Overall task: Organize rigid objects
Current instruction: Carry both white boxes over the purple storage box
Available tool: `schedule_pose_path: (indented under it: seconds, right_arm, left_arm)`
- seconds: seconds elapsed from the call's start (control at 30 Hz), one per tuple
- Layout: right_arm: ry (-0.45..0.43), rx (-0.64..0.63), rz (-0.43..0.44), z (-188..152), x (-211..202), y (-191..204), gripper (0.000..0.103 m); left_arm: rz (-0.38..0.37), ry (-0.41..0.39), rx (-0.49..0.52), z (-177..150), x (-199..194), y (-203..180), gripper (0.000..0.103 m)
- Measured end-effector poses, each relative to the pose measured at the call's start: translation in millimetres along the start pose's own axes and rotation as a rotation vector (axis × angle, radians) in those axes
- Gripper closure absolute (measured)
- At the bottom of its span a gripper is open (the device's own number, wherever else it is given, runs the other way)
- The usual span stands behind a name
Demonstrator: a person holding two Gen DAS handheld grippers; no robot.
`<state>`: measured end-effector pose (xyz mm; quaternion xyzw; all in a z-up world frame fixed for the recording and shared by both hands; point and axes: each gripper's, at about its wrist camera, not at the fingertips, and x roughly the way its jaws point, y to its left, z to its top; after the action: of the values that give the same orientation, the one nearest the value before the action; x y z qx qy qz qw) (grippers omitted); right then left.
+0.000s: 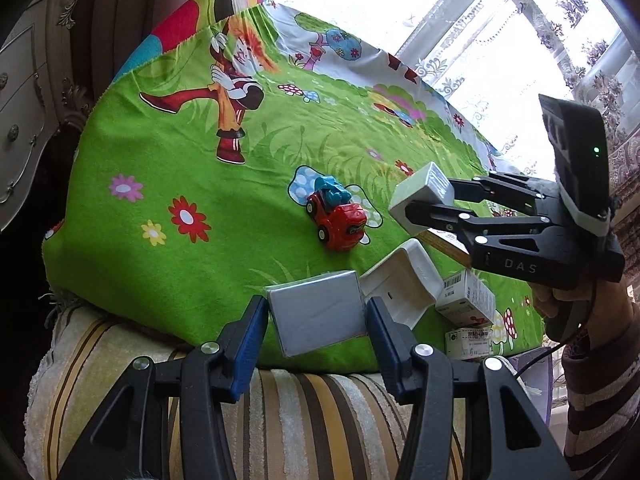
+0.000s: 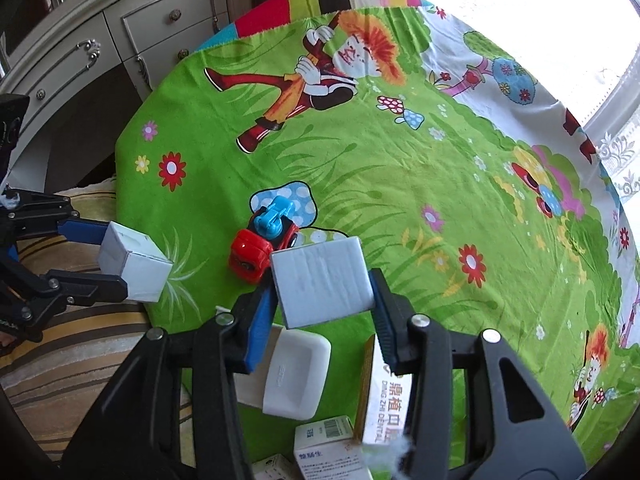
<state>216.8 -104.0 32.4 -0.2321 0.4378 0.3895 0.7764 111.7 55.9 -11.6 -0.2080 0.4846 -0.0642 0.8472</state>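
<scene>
1. Both tongs are loaded. The left gripper [image 1: 318, 316] is clamped on a grey box [image 1: 318, 312] at 6 o'clock in its own view, held above the near edge of the green cartoon cloth [image 1: 168, 152]. From the right wrist view the same box [image 2: 134, 266] sits at 9 o'clock.

2. The right gripper [image 2: 322, 284] is squeezing a second pale box [image 2: 322, 280], centre frame. From the left it hangs at 3 o'clock [image 1: 424, 196], lifted clear of the cloth.

3. My read: both boxes are in carry, placement comes next. Lower each one flat and square, and release only once the base rests fully. A tilted carton set on soft fabric will tip.

4. Mind the toy car [image 2: 264, 240], red plastic with a blue top and just beside the right-hand box. It has wheels, so a nudge would likely send it rolling.

5. Textures: the boxes are smooth, sharp-cornered card, seemingly film-wrapped. That could be slippery, so grip the flat faces.

6. At 5 o'clock in the left view wait a white rounded tray [image 1: 400, 284] and printed cartons [image 1: 466, 294]. These are rigid, light and stackable.

7. The cloth drapes over a striped cushion [image 1: 300, 420], giving soft, uneven footing.
</scene>
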Motion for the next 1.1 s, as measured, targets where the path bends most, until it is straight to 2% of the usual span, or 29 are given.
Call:
schedule_pose_path:
  seconds: [0.2, 0.47, 0.8, 1.1]
  right_arm:
    - [-0.047, 0.113, -0.024, -34.2, -38.9, 2.2, 0.054]
    - [-0.098, 0.267, -0.091, -103.4, -93.9, 2.2, 0.054]
    - [-0.137, 0.487, -0.235, -215.4, -169.8, -4.4, 0.054]
    - [-0.135, 0.688, -0.342, -317.8, -217.6, -6.0, 0.054]
  left_arm:
    - [-0.007, -0.01, 0.038, -5.1, -7.0, -17.4, 0.051]
    - [-0.052, 0.003, 0.116, -25.1, -15.0, -58.7, 0.051]
    - [-0.131, 0.026, 0.205, -55.6, -23.0, -115.0, 0.051]
    - [-0.206, 0.073, 0.327, -87.9, -24.8, -176.6, 0.051]
